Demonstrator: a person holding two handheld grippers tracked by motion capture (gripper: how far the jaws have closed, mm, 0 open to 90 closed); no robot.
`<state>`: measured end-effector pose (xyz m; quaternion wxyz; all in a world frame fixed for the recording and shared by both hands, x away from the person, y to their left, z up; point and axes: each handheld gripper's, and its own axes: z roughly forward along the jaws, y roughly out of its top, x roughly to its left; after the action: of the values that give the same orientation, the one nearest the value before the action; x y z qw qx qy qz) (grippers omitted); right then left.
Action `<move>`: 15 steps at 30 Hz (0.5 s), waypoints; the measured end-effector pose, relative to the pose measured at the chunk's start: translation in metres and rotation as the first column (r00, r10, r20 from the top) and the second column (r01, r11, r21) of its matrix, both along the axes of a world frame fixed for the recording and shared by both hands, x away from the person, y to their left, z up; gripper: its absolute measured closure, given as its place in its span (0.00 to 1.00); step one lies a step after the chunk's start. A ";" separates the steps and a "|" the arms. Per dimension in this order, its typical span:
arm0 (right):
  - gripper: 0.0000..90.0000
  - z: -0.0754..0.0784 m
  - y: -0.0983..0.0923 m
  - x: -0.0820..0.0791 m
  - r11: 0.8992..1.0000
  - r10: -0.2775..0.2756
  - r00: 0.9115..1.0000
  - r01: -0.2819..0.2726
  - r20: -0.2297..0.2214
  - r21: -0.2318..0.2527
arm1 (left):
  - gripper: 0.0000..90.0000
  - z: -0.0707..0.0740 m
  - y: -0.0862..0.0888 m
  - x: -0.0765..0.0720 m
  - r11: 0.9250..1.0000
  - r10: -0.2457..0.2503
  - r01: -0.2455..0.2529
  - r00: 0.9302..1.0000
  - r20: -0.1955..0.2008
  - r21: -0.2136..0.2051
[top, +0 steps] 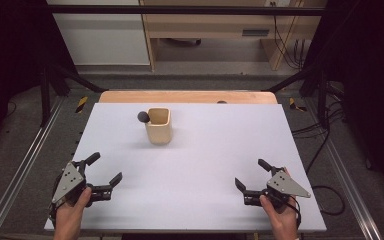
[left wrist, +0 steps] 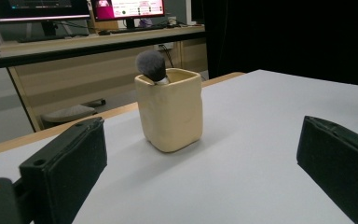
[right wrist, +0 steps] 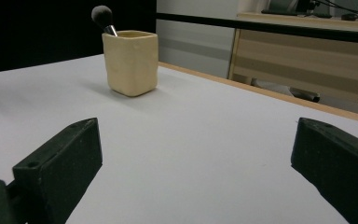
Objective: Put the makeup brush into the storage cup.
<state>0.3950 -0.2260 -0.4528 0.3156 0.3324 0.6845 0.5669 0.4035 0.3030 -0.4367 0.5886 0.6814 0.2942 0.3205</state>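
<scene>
Upright near the far edge of the white tabletop (top: 200, 165), left of centre, stands a squarish cream ceramic cup (top: 158, 125) holding a makeup brush with a dark grey fluffy head (top: 143, 116), which leans out over its left rim. Well apart from it, the left gripper (top: 106, 167) and right gripper (top: 250, 172) rest near the near corners, jaws spread wide and holding nothing, with bare tabletop between them and the cup.

**What I count**

On my table (top: 205, 165) I count one cup (top: 159, 126), cream and square-sided, and one brush (top: 143, 117) standing in it, its dark head above the rim. I hold two grippers, one in each hand: the left gripper (top: 106, 170) and the right gripper (top: 250, 172). Each has two black jaws, four in all.
</scene>
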 end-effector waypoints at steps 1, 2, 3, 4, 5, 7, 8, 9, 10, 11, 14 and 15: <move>0.03 0.000 0.000 0.000 1.000 -0.001 1.000 0.001 -0.001 -0.002 | 0.01 -0.001 0.001 0.000 1.000 0.002 -0.002 1.000 -0.002 -0.001; 0.03 0.000 0.000 0.000 1.000 -0.003 1.000 0.003 0.001 -0.004 | 0.01 -0.002 0.002 0.000 1.000 0.004 -0.004 1.000 -0.001 0.000; 0.03 -0.001 -0.001 0.000 1.000 -0.002 1.000 0.002 0.000 -0.005 | 0.01 -0.003 0.003 0.000 1.000 0.003 -0.003 1.000 -0.001 -0.001; 0.03 -0.001 -0.001 0.000 1.000 -0.003 1.000 0.003 -0.003 -0.001 | 0.01 -0.004 0.004 0.000 1.000 0.005 -0.005 1.000 -0.002 -0.005; 0.03 -0.001 -0.002 0.000 1.000 -0.004 1.000 0.004 -0.003 -0.003 | 0.01 -0.005 0.005 0.001 1.000 0.007 -0.007 1.000 -0.001 -0.008; 0.03 -0.001 -0.002 0.000 1.000 -0.003 1.000 0.003 -0.001 -0.003 | 0.01 -0.007 0.007 0.001 1.000 0.014 -0.014 1.000 -0.002 -0.018; 0.03 -0.002 -0.003 0.000 1.000 -0.004 1.000 0.004 0.001 -0.005 | 0.01 -0.008 0.007 0.001 1.000 0.016 -0.016 1.000 -0.002 -0.018; 0.03 -0.002 -0.004 0.000 1.000 -0.008 1.000 0.008 -0.001 -0.004 | 0.01 -0.009 0.008 0.001 1.000 0.016 -0.017 1.000 -0.004 -0.019; 0.03 -0.002 -0.004 0.000 1.000 -0.010 1.000 0.010 0.002 -0.003 | 0.01 -0.010 0.008 0.001 1.000 0.017 -0.017 1.000 -0.004 -0.018; 0.03 -0.002 -0.005 0.000 1.000 -0.014 1.000 0.014 0.005 -0.005 | 0.01 -0.011 0.008 0.001 1.000 0.019 -0.019 1.000 -0.004 -0.017; 0.03 -0.004 -0.007 0.001 1.000 -0.021 1.000 0.022 0.009 -0.010 | 0.01 -0.014 0.009 0.001 0.999 0.023 -0.023 1.000 -0.004 -0.023; 0.03 -0.005 -0.008 0.001 1.000 -0.023 1.000 0.023 0.011 -0.012 | 0.01 -0.014 0.009 0.001 0.999 0.023 -0.023 1.000 -0.004 -0.022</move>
<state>0.3961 -0.2337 -0.4574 0.3277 0.3353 0.6823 0.5610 0.4044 0.3124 -0.4512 0.5920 0.6719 0.3065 0.3227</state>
